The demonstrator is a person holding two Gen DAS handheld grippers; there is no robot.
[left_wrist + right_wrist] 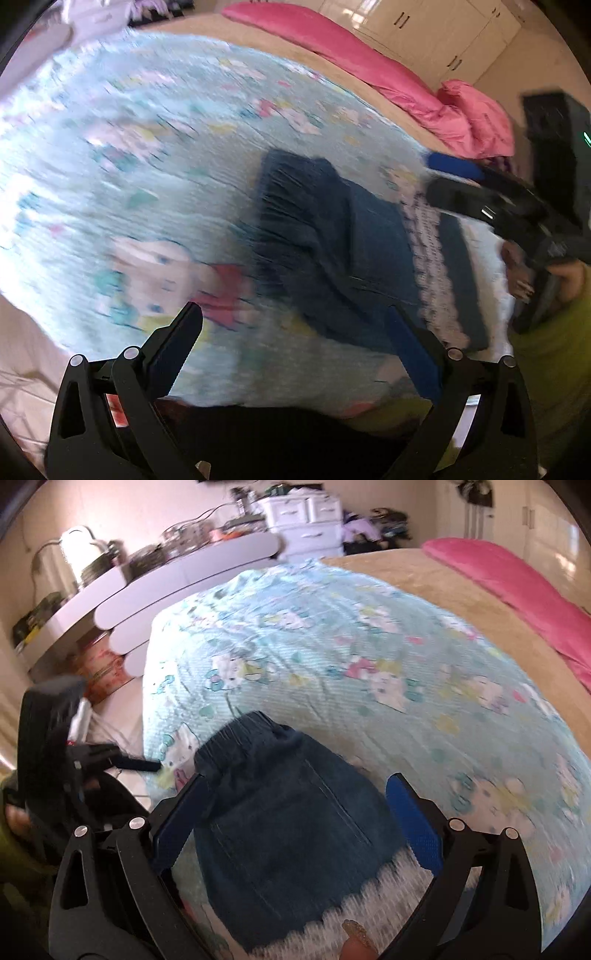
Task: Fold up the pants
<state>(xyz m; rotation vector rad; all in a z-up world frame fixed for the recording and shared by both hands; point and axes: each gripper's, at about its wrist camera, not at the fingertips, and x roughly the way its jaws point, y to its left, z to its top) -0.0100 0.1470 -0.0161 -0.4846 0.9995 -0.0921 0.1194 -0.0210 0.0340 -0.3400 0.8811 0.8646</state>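
A: Where are the pants (288, 834) sitting?

B: They're lying folded into a compact dark denim bundle with a white lace hem, near the edge of the light blue cartoon-cat bedspread (332, 657). No label or writing is showing on them that I can read.

A: And the tongs?

B: The right gripper (297, 808) is hanging spread wide over the bundle, pinching nothing. The left gripper (295, 332) is also gaping, just off the denim, though that view is blurring badly.

A: What's lying around?

B: A pink quilt (517, 590) is stretching along the far side of the tan blanket (424, 576). White drawers (306, 524) and a cluttered curved desk (177, 579) are standing beyond the bed. Nothing is blocking the bundle.
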